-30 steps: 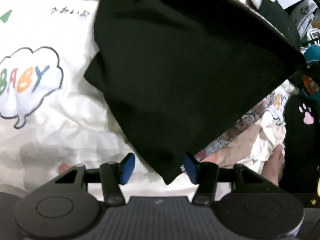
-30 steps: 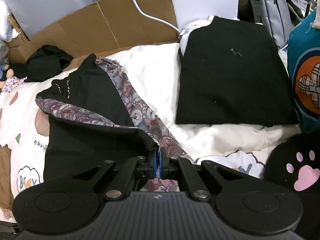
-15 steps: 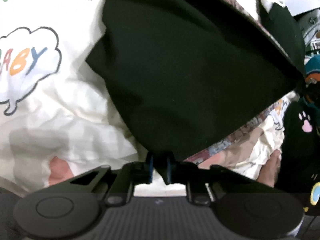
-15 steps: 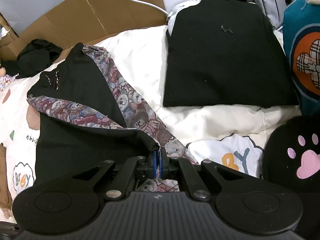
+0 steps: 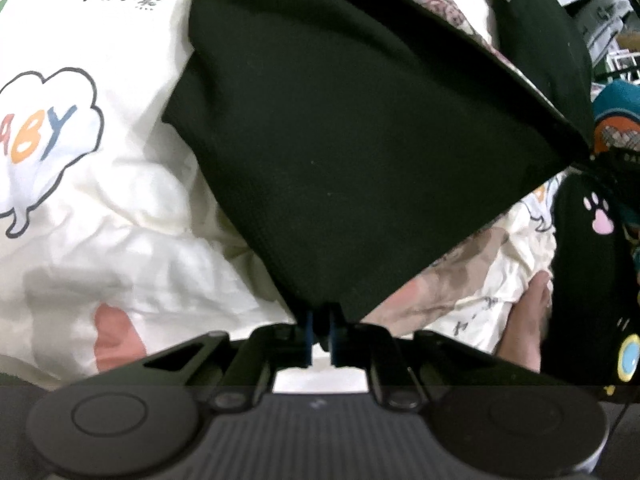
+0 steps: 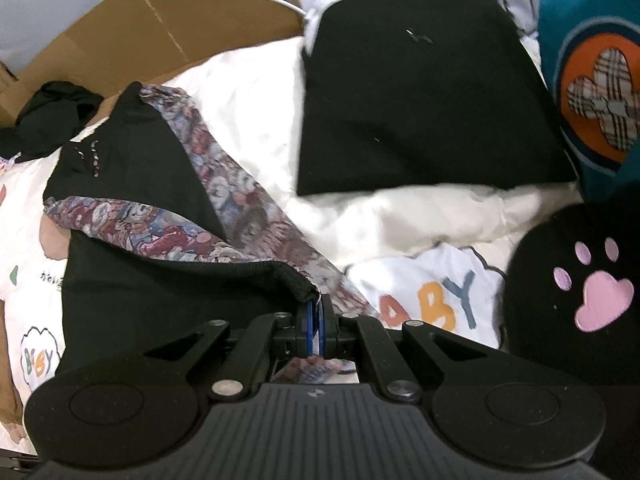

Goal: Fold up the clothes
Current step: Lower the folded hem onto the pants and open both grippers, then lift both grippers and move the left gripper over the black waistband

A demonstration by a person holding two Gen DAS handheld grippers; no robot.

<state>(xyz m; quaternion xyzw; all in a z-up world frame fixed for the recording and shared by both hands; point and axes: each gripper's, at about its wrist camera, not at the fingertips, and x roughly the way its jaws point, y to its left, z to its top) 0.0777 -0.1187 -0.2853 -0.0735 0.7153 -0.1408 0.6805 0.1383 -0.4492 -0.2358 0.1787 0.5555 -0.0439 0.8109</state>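
A black garment (image 5: 360, 128) with a bear-print lining (image 6: 240, 208) lies partly folded on a white "BABY" printed bedsheet (image 5: 80, 200). My left gripper (image 5: 320, 332) is shut on the garment's near black corner. My right gripper (image 6: 316, 328) is shut on another corner, where the black hem (image 6: 292, 276) meets the printed lining. The garment's black side (image 6: 160, 296) stretches left of the right gripper. A neatly folded black garment (image 6: 420, 108) lies farther back on the bed.
Cardboard (image 6: 160, 28) stands behind the bed with a dark bundle (image 6: 48, 116) beside it. A teal cushion (image 6: 592, 80) and a black paw-print cushion (image 6: 580, 300) sit at the right. A bare foot (image 5: 524, 320) rests on the sheet at the left gripper's right.
My left gripper went from open around the black corner to shut on it. My right gripper stayed shut and shifted its corner slightly to the right.
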